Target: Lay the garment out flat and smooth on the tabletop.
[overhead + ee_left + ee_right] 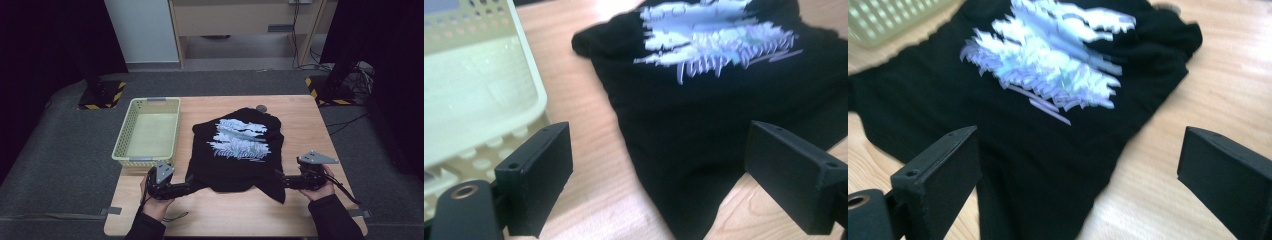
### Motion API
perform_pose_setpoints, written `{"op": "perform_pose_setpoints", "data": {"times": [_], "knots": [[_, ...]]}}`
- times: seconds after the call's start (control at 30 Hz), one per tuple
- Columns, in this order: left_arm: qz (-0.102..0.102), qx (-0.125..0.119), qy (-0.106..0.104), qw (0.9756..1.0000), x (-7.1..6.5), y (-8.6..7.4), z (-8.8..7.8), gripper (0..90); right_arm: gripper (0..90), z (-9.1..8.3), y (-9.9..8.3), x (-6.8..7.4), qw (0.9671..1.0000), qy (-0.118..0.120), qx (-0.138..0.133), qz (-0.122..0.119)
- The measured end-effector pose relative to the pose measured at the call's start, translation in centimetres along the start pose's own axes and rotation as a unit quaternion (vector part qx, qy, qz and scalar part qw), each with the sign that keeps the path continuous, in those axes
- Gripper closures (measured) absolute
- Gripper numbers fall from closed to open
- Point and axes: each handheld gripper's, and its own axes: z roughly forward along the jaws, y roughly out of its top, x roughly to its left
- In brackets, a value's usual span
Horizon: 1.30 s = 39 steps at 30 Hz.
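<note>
Both forearms come in low. The left gripper point(189, 186) and right gripper point(278, 176) point inward toward each other, jaws spread wide, nothing between the fingers point(541, 170) of either.

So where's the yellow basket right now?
In the high view the yellow basket sits at the table's left edge, just left of the black T-shirt and just beyond the left gripper.
</note>
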Motion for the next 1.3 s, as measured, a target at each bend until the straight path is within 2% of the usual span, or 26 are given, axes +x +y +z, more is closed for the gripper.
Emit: {"op": "perform_pose_setpoints", "data": {"times": [0.17, 0.27, 0.37, 0.5, 0.6, 0.87, 1.1, 1.3], "knots": [[0.013, 0.016, 0.013, 0.9997, 0.4, -1.2, 0.9, 10.3, 3.7, 0.3, -0.7, 0.1, 0.9999, 0.001, 0.013, -0.005], [-0.005, 0.035, 0.001, 0.9994, 0.8, -2.1, 1.4, 9.4, 4.0, 0.5, -0.9, 0.2, 0.9997, -0.005, 0.018, -0.013], [0.005, 0.043, 0.014, 0.9990, 1.0, -2.3, 1.8, 8.7, 3.6, 1.0, -1.2, 0.4, 0.9990, -0.013, 0.034, -0.025], [0.008, 0.055, 0.021, 0.9983, 1.1, -2.7, 2.4, 8.1, 3.6, 1.9, -1.8, 0.6, 0.9979, -0.012, 0.056, -0.030], [0.010, 0.065, 0.012, 0.9978, 1.1, -2.9, 2.8, 8.1, 3.7, 2.3, -2.1, 0.5, 0.9974, -0.009, 0.066, -0.026], [0.026, 0.081, 0.016, 0.9963, 0.8, -3.1, 3.9, 8.1, 3.8, 2.9, -2.5, 0.5, 0.9957, -0.016, 0.086, -0.032], [0.041, 0.099, 0.021, 0.9940, 0.7, -3.4, 4.5, 8.1, 3.3, 3.9, -3.1, 0.5, 0.9912, -0.029, 0.122, -0.042], [0.043, 0.097, 0.020, 0.9942, 0.6, -3.5, 4.4, 8.6, 3.8, 4.2, -3.4, 0.6, 0.9876, -0.042, 0.139, -0.059]]}}
